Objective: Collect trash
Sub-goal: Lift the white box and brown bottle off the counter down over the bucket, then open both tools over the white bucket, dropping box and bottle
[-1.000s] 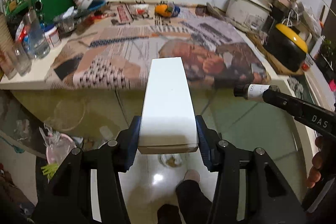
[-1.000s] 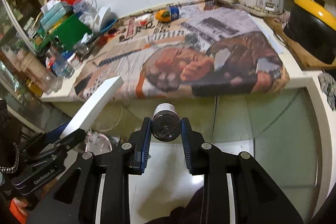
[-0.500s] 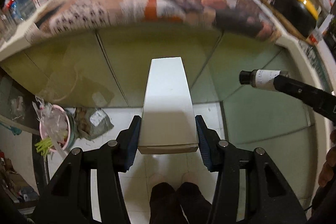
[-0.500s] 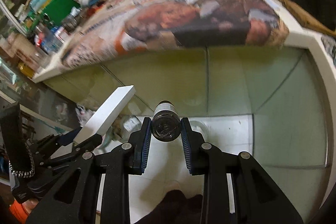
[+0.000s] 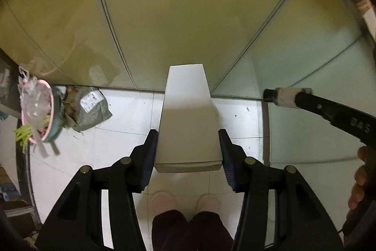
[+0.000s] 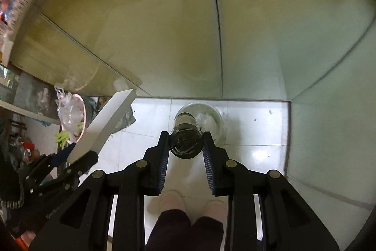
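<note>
Glass bottle [image 6: 185, 144] clamped base-first in right gripper [image 6: 185, 147], white box [image 5: 188, 124] pinched in left gripper [image 5: 188, 152], both tilted steeply over floor [image 5: 131, 119] near bin [image 5: 41, 112]: risks slipping forward, shattering, or missing bin at floor's left edge.

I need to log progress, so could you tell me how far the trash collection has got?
Picked up: the left gripper clamps a white box, and the right gripper clamps a small bottle. Left to do: dropping both into the pink bin on the floor.
</note>
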The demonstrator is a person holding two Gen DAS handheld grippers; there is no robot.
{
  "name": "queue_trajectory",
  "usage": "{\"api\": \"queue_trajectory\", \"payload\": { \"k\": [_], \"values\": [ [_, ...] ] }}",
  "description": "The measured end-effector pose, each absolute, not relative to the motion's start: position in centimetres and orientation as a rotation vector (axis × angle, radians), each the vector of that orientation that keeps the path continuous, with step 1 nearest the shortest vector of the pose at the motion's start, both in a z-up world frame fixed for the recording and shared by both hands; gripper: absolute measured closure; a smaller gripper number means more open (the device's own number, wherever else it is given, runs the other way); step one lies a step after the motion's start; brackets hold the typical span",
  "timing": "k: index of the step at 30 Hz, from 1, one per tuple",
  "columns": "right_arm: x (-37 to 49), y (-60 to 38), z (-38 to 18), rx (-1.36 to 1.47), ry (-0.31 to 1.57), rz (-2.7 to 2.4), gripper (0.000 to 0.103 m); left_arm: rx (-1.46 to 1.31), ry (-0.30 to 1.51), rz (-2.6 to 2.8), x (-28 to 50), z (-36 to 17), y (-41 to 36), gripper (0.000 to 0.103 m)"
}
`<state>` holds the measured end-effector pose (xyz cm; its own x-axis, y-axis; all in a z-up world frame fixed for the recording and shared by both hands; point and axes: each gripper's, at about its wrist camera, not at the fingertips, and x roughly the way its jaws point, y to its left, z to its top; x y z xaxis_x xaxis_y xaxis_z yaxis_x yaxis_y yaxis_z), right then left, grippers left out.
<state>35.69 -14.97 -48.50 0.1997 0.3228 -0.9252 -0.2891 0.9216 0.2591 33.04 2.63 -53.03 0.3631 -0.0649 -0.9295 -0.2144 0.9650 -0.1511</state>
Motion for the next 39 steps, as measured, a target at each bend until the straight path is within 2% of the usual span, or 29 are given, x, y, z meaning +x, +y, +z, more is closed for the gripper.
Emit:
{"api": "queue_trajectory", "payload": {
  "k": [6, 9, 13, 27, 33, 39],
  "values": [
    [38.0, -12.5, -53.7, 0.009, 1.321, 0.471, 0.076, -0.268, 1.237, 0.082, 34.9, -59.7, 2.9, 0.053],
    [38.9, -12.5, -54.9, 0.028, 1.336, 0.465, 0.069, -0.264, 1.253, 0.066, 35.9, -61.8, 2.8, 0.053],
    [39.2, -13.9, -54.9, 0.086, 1.333, 0.445, 0.064, -0.26, 1.276, 0.045, 37.4, -63.7, 2.3, 0.053],
    [39.9, -17.1, -52.5, 0.122, 1.285, 0.395, 0.064, -0.278, 1.366, 0.035, 42.7, -67.5, 0.1, 0.053],
    [39.1, -16.9, -49.1, 0.08, 1.259, 0.41, 0.064, -0.285, 1.307, 0.03, 41.2, -62.8, 0.6, 0.053],
    [38.2, -16.6, -41.8, 0.046, 1.19, 0.44, 0.064, -0.219, 1.211, 0.021, 38.5, -52.5, 0.7, 0.053]
  ]
}}
